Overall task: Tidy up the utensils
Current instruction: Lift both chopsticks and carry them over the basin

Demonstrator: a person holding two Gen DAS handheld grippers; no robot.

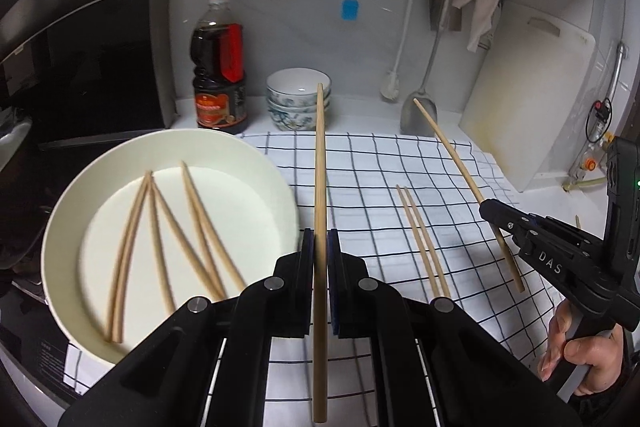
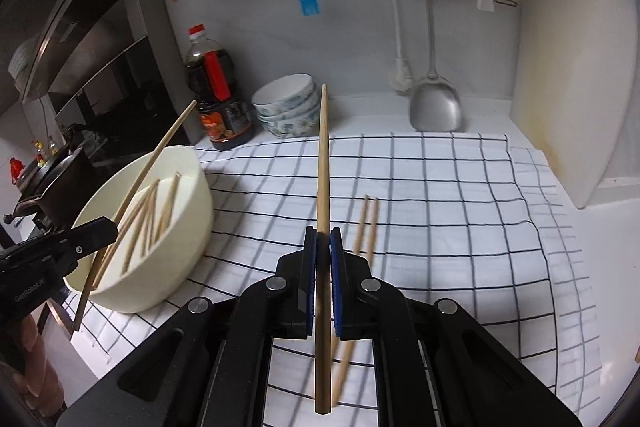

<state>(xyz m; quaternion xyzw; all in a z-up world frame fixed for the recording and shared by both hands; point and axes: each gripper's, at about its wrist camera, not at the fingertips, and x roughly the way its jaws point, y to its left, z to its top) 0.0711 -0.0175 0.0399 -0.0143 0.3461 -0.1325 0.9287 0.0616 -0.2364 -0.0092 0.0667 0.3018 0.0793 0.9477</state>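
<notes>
A dark sauce bottle point(image 1: 219, 67) stands beside stacked patterned bowls point(image 1: 298, 99) at the back of the worktop. A metal spatula point(image 1: 420, 111), a brush point(image 1: 394, 83) and a cloth point(image 1: 478, 11) hang on the wall, and a white board point(image 1: 528, 99) leans nearby.

Left gripper point(image 1: 319, 247): jaws clamped on a chopstick point(image 1: 320, 187), pointing down and forward.
Right gripper point(image 2: 323, 247): jaws clamped on a second chopstick point(image 2: 322, 167), angled likewise.
Right hand point(image 1: 580, 359): wrapped round its gripper's handle.
</notes>
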